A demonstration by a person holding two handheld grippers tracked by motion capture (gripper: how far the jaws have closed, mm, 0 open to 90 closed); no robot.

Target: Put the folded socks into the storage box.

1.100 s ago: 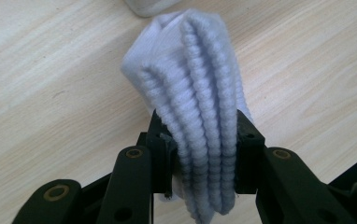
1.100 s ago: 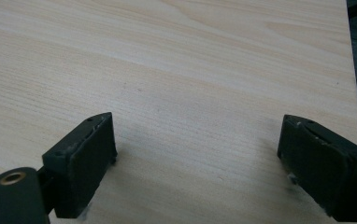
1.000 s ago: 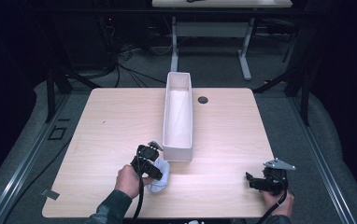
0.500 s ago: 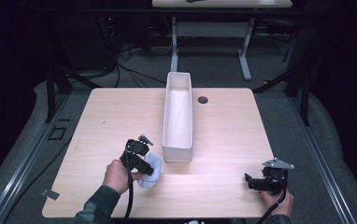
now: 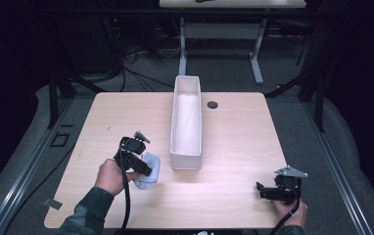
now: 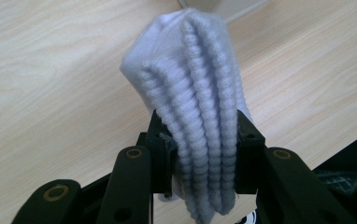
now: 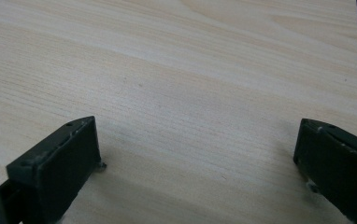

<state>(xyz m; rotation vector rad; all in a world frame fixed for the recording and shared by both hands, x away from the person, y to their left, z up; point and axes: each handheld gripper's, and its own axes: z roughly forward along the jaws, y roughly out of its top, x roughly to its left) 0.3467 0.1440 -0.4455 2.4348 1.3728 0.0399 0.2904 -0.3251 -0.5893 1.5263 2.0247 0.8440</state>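
1. The table is pale wood, its top running from the person's edge at the bottom of the high view to the far edge.
2. A long white bin stands along the middle of the table, its open top up and one short end toward the person.
3. The left gripper sits near the left of the bin's near end, held in a hand. Its jaws are clamped on a sock.
4. The right gripper rests low at the table's near right corner, well apart from the bin, jaws spread wide with bare wood between them.
5. The sock is pale, ribbed and bunched, pinched between the left jaws above the tabletop.
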